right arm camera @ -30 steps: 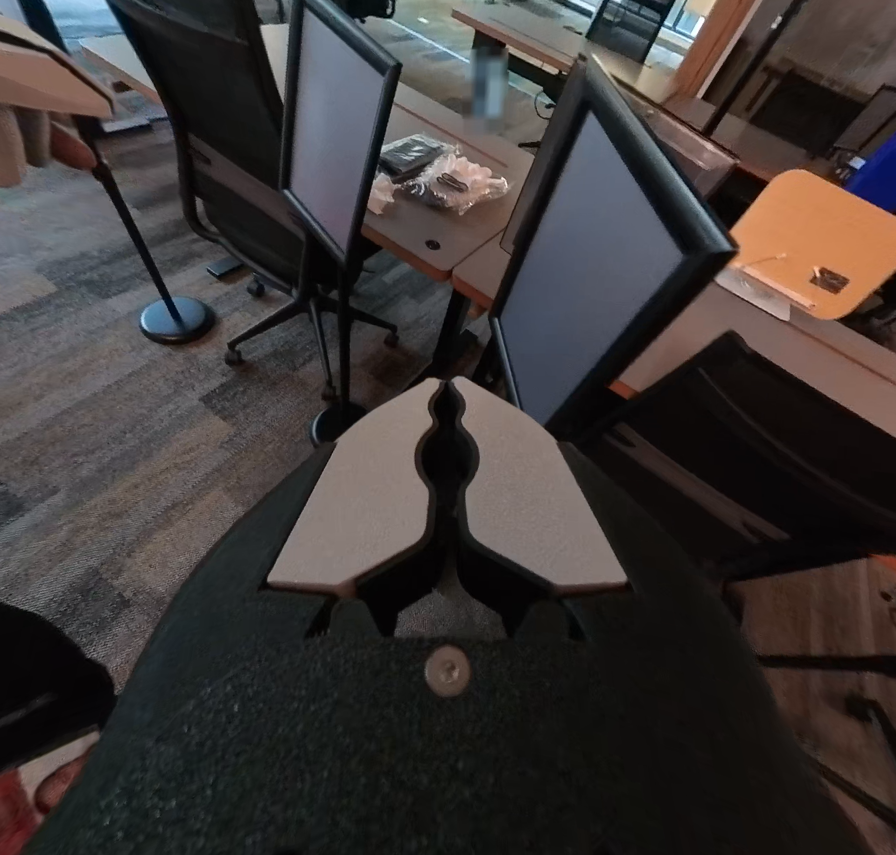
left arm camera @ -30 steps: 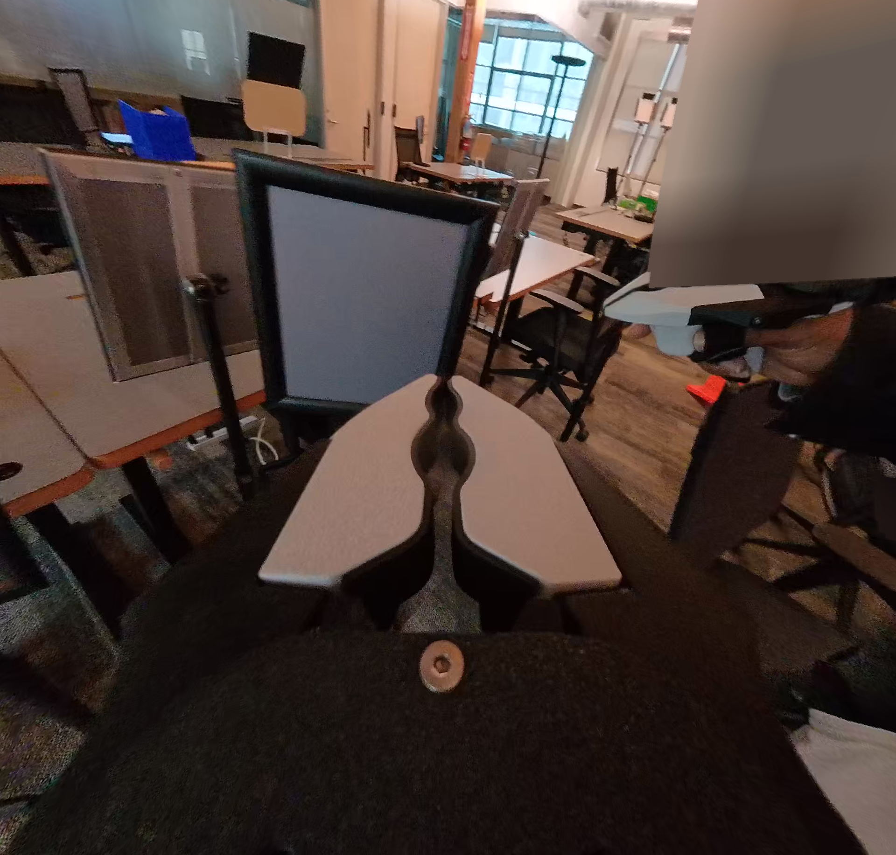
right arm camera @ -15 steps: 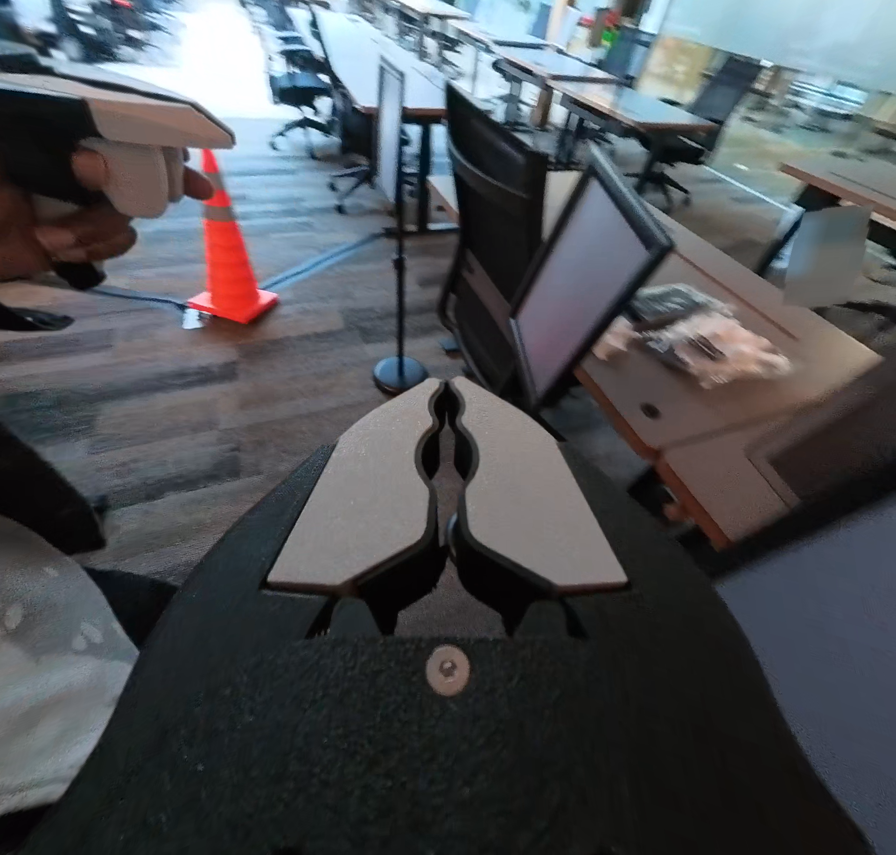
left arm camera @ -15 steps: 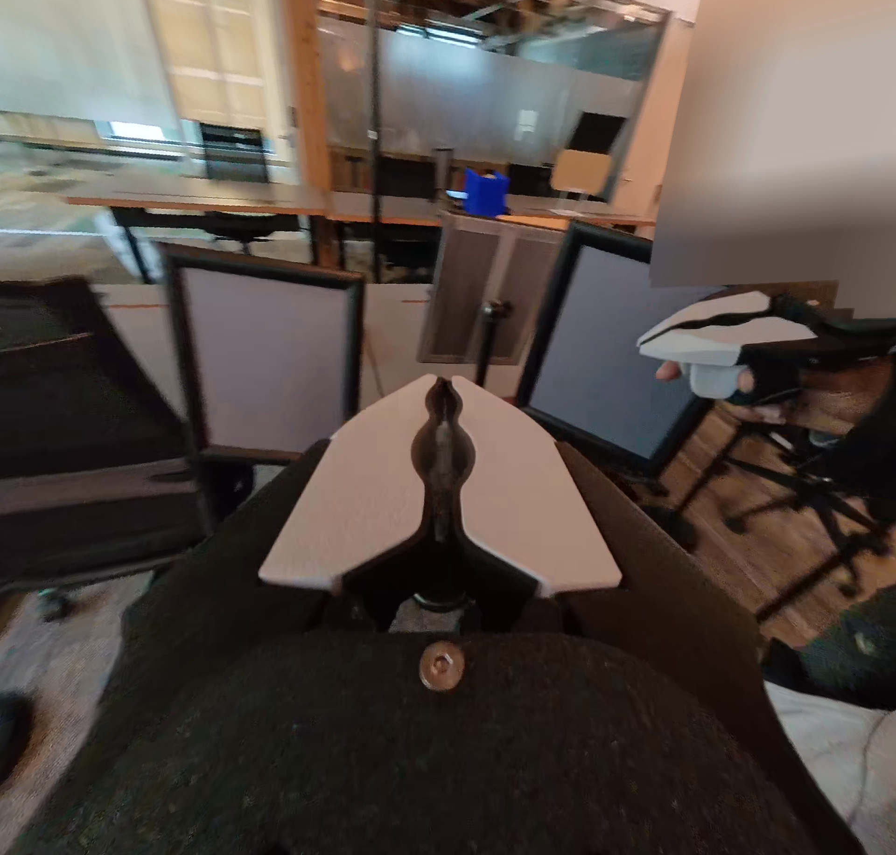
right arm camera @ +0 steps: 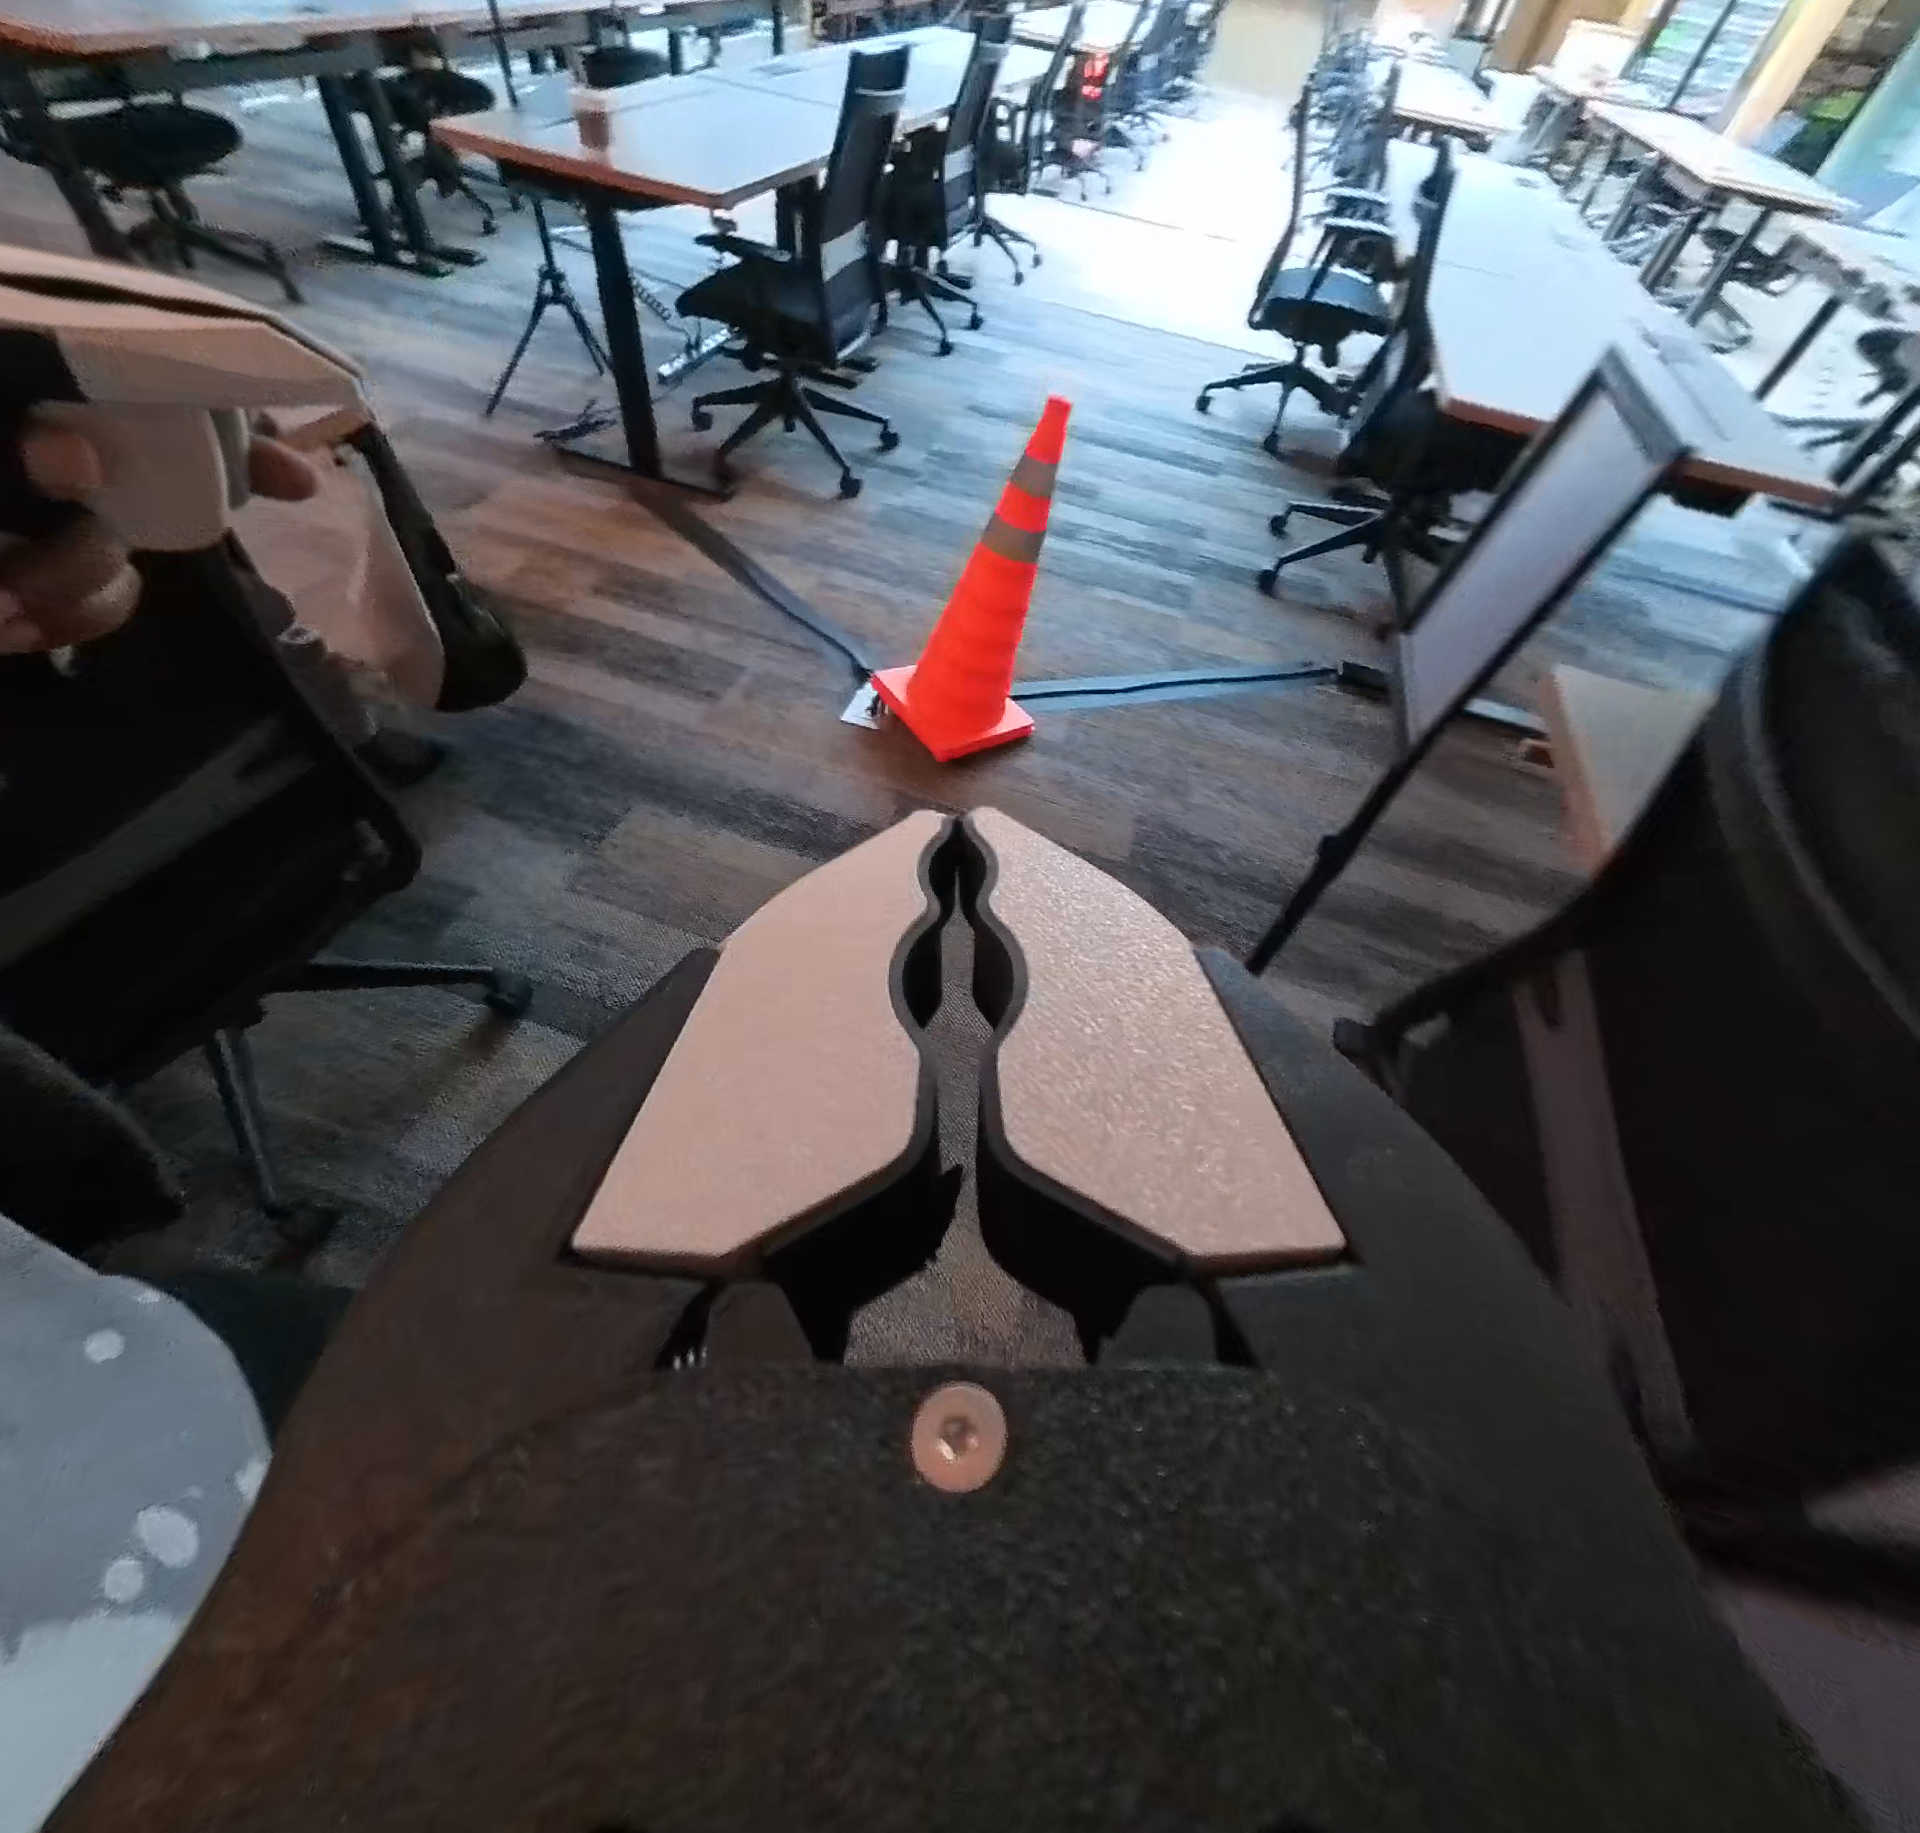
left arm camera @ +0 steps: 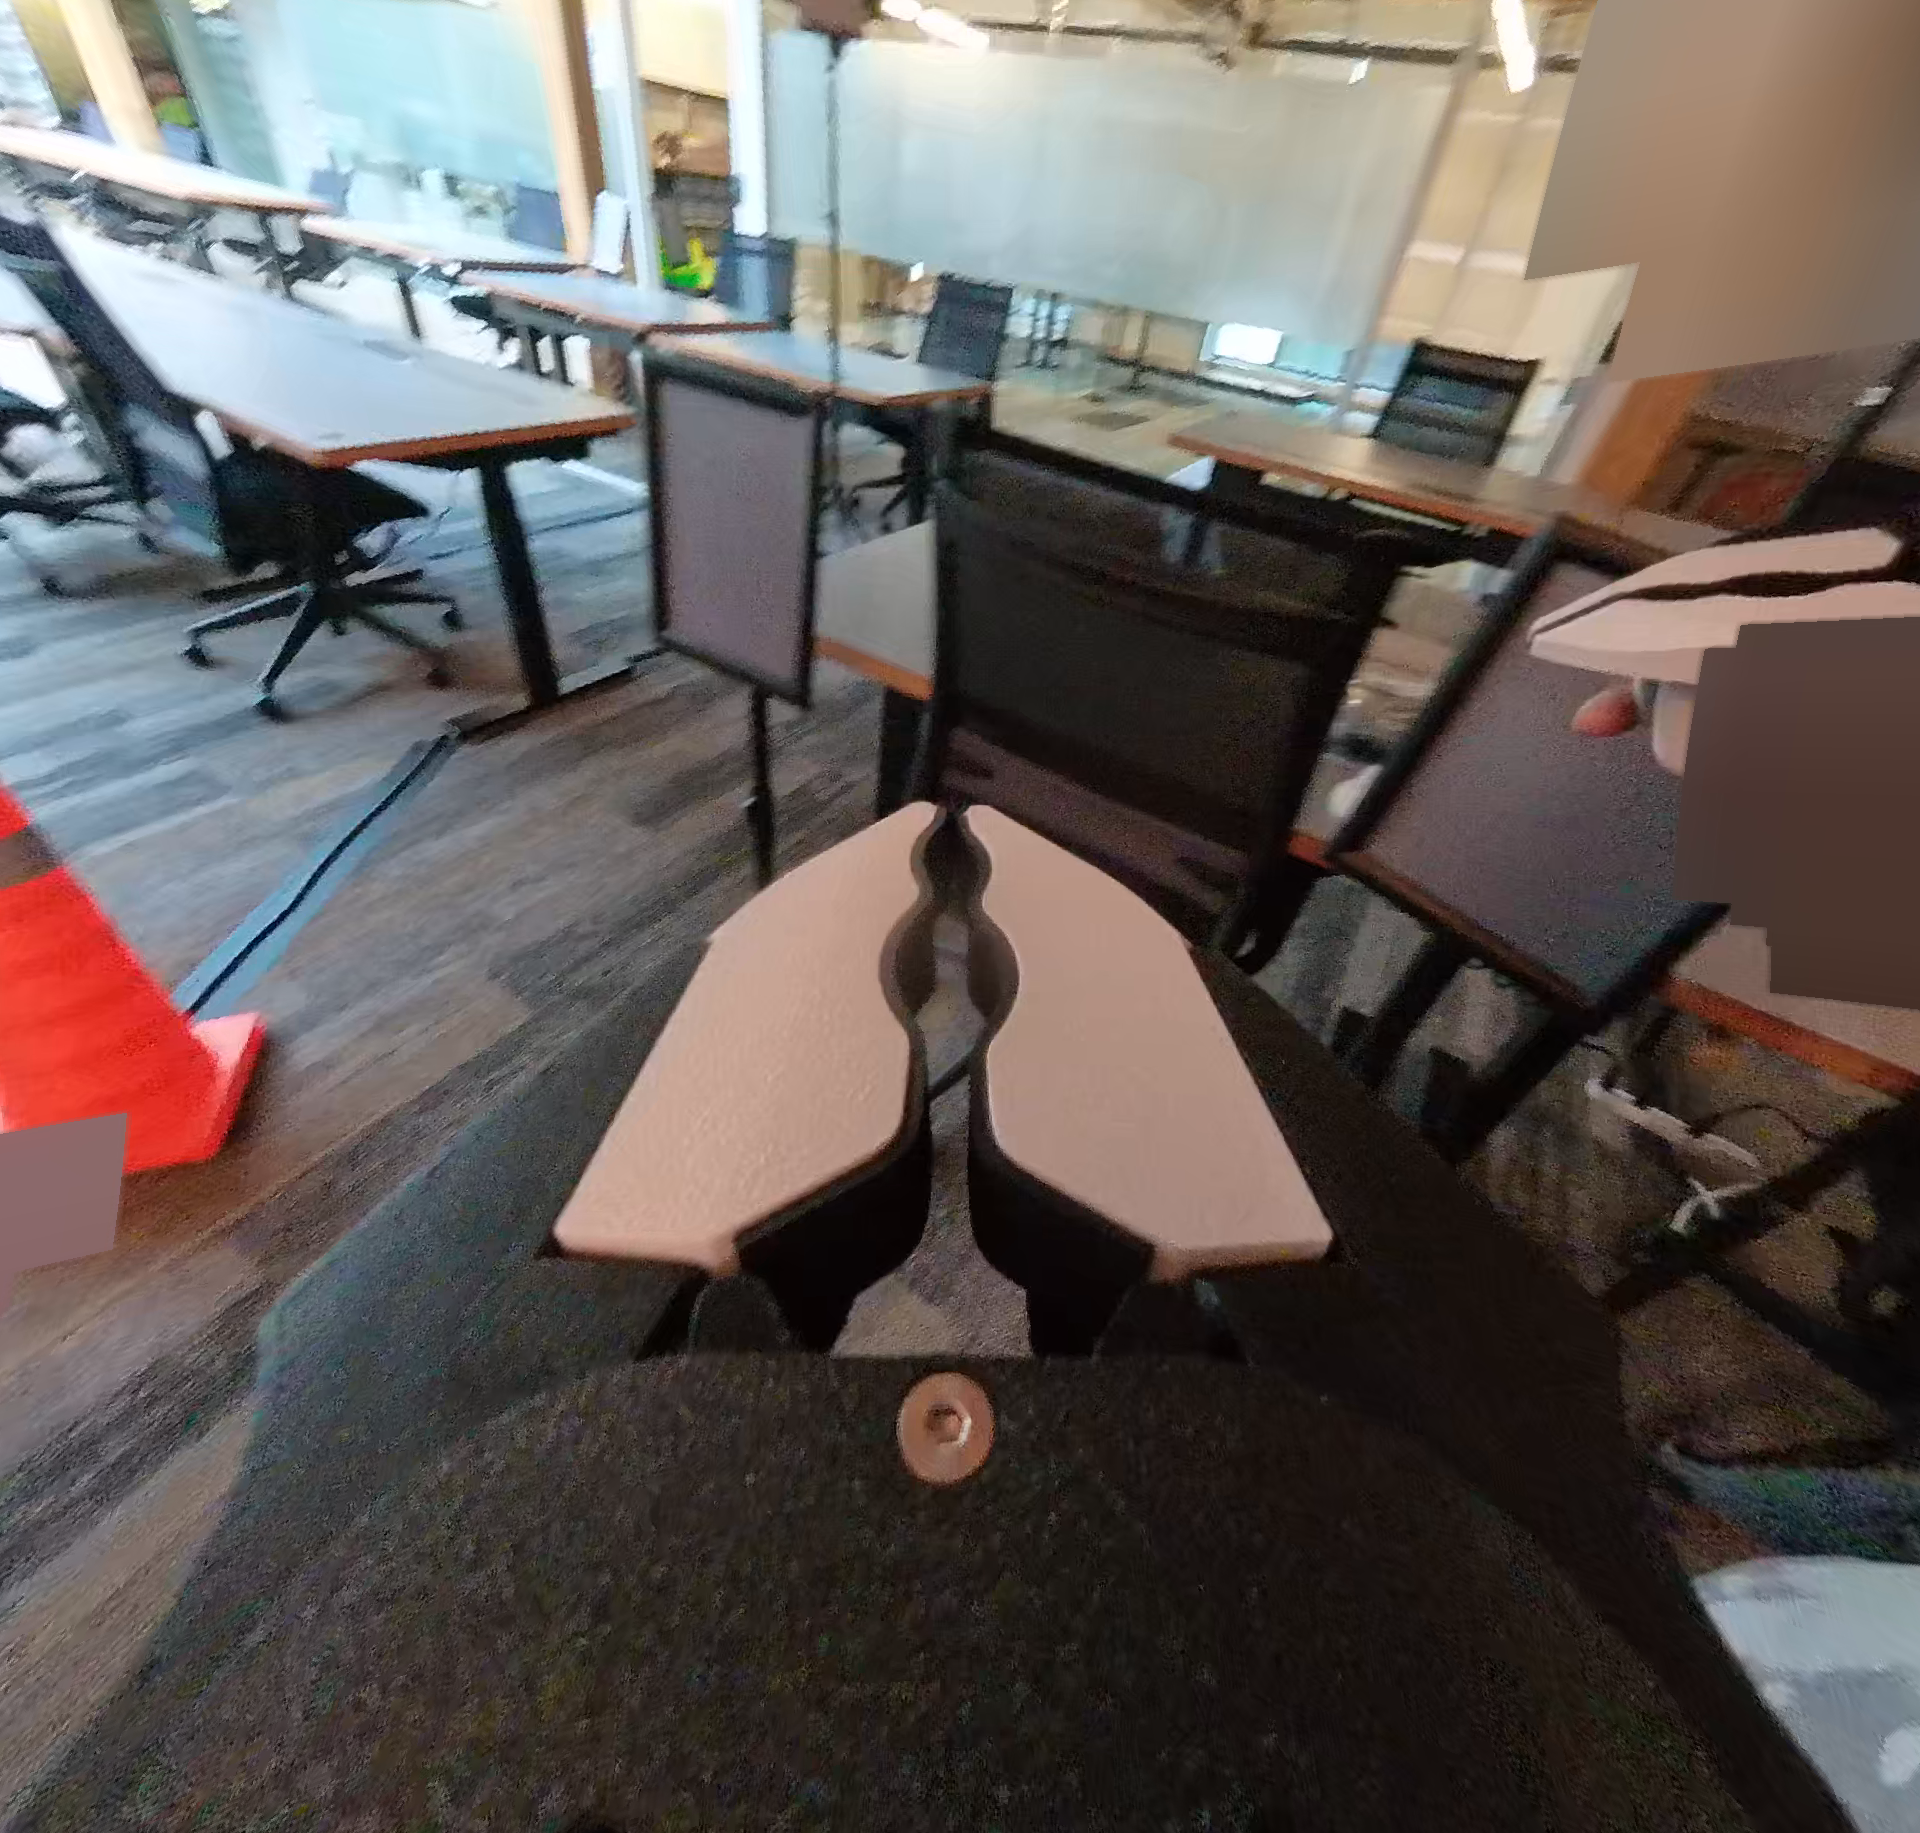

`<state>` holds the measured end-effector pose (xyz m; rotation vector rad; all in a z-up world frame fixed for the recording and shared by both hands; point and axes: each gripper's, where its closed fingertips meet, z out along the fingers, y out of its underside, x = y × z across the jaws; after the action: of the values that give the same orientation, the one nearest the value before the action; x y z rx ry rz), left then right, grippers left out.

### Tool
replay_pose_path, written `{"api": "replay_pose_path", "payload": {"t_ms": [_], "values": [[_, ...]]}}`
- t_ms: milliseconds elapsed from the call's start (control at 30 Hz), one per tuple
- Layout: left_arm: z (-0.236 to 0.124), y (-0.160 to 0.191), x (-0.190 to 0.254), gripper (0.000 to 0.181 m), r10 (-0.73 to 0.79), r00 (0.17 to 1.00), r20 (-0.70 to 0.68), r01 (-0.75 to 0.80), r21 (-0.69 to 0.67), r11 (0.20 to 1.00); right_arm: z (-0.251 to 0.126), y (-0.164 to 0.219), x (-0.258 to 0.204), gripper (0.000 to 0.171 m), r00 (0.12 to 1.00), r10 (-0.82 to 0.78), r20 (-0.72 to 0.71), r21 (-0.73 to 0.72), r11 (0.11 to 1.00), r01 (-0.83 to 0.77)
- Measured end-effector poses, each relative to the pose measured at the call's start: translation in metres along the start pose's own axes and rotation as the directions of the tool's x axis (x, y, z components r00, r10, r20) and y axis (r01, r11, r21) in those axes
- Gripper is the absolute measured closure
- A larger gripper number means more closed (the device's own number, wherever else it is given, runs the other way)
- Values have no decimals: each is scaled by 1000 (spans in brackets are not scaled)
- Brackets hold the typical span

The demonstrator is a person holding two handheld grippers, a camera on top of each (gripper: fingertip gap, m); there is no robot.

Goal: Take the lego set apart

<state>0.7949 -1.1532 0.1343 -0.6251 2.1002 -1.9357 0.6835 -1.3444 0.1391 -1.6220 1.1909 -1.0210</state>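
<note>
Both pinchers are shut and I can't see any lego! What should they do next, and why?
Probably turn both down toward a tabletop to find the lego set. The left gripper and right gripper are shut on nothing, pointing across the room at an orange cone, chairs and desks. No lego shows in either view.

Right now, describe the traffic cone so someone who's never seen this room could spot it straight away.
Look at the dark wood-look floor in the open aisle between the rows of desks and black office chairs. The cone stands upright there on a square base, beside a black cable strip on the floor. It is the only bright orange thing around, with two grey bands near its tip.
</note>
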Motion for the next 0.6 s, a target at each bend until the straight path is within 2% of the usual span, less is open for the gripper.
{"api": "replay_pose_path", "payload": {"t_ms": [133, 233, 367, 467, 600], "values": [[12, 8, -99, 181, -40, 995, 86, 44, -45, 998, 99, -17, -6, 171, 997, 10, 79, -10, 1000, -9], [24, 19, -148, 181, -66, 991, 118, 75, -73, 994, 147, -13, -6, 171, 994, 26, 107, -53, 998, -20], [47, 31, -177, 181, -101, 989, 108, 112, -98, 989, 173, -5, -10, 171, 992, 48, 121, -97, 995, -36], [63, 38, -176, 181, -89, 994, 60, 96, -115, 989, 179, 6, -11, 171, 992, 65, 109, -118, 992, -52], [76, 65, -170, 181, -92, 996, 5, 92, -152, 984, 179, 26, -16, 171, 989, 121, 84, -140, 984, -109]]}}
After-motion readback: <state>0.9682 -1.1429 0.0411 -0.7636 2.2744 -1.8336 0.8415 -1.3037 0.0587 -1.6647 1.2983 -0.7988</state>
